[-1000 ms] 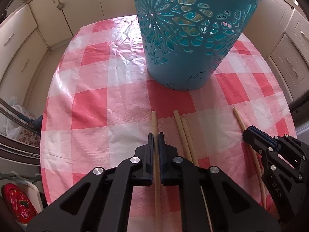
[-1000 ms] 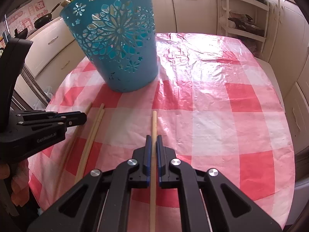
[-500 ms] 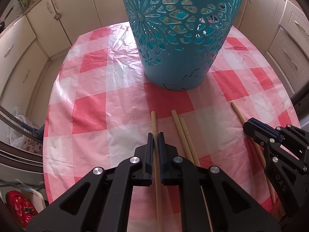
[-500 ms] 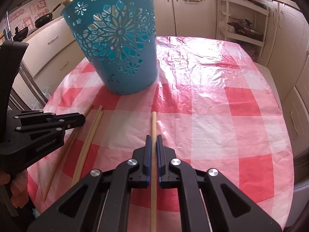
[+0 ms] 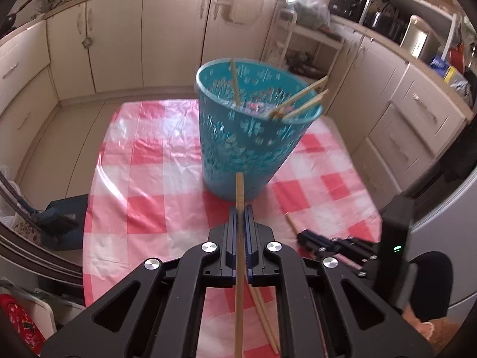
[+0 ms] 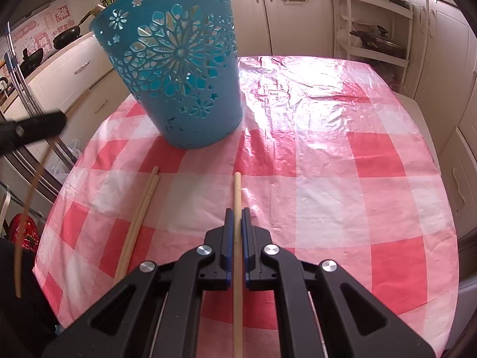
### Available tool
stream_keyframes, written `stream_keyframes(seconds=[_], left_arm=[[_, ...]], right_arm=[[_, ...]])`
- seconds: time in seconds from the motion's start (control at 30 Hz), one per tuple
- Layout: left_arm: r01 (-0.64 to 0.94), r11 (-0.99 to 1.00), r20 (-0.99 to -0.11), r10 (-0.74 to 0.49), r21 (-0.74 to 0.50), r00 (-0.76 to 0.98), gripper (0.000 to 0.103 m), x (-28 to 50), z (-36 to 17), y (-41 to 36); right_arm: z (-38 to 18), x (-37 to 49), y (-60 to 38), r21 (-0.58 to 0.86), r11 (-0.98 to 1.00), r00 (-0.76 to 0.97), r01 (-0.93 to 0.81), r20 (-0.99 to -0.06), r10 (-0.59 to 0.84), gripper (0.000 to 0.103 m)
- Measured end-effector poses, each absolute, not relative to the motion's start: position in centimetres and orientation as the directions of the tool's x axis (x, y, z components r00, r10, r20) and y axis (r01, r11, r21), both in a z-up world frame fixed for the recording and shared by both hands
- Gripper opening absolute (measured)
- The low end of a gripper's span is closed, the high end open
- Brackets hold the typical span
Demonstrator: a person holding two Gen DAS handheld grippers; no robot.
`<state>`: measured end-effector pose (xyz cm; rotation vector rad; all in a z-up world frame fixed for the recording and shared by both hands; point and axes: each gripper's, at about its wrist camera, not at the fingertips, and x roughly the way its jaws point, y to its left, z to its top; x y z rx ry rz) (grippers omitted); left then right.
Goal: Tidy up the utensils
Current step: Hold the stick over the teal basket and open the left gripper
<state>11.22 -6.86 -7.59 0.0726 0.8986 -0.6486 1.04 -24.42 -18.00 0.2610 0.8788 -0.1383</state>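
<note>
A teal cut-out basket stands on the red-and-white checked table with several wooden chopsticks leaning inside it. My left gripper is shut on one chopstick and holds it in the air in front of the basket. In the right wrist view the left gripper shows blurred at the left edge, its chopstick hanging below it. My right gripper is shut on another chopstick that lies on the cloth. A pair of chopsticks lies between the two grippers.
Cream kitchen cabinets ring the table, and a white shelf rack stands behind it. A dark blue object sits on the floor off the table's left edge. The cloth to the right of the basket is bare.
My left gripper has risen with its chopstick off the table, so the basket's rim and inside now show. The right gripper and its chopstick have stayed where they were.
</note>
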Motion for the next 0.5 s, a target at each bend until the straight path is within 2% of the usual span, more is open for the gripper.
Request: stream_keyframes(seconds=[0.17, 0.27, 0.43, 0.5], left_arm=[[0.582, 0.763, -0.602, -0.613, -0.281, 0.512, 0.005, 11.4, -0.3, -6.3], [0.589, 0.754, -0.524, -0.640, -0.290, 0.562, 0.005, 12.1, 2.7, -7.3], [0.558, 0.775, -0.376, -0.631, -0.296, 0.678, 0.005, 14.0, 5.8, -9.7], [0.517, 0.805, -0.325, -0.592, -0.292, 0.738, 0.005, 15.3, 6.2, -10.8]], right_arm=[[-18.0, 1.1, -24.5, 0.173, 0.958, 0.632, 0.227, -0.775, -0.010, 0.006], [-18.0, 1.1, -24.5, 0.176, 0.958, 0.632, 0.229, -0.775, -0.009, 0.006], [-18.0, 1.1, -24.6, 0.181, 0.957, 0.633, 0.229, -0.774, -0.005, 0.006], [-18.0, 1.1, -24.7, 0.186, 0.956, 0.634, 0.229, -0.774, -0.002, 0.006]])
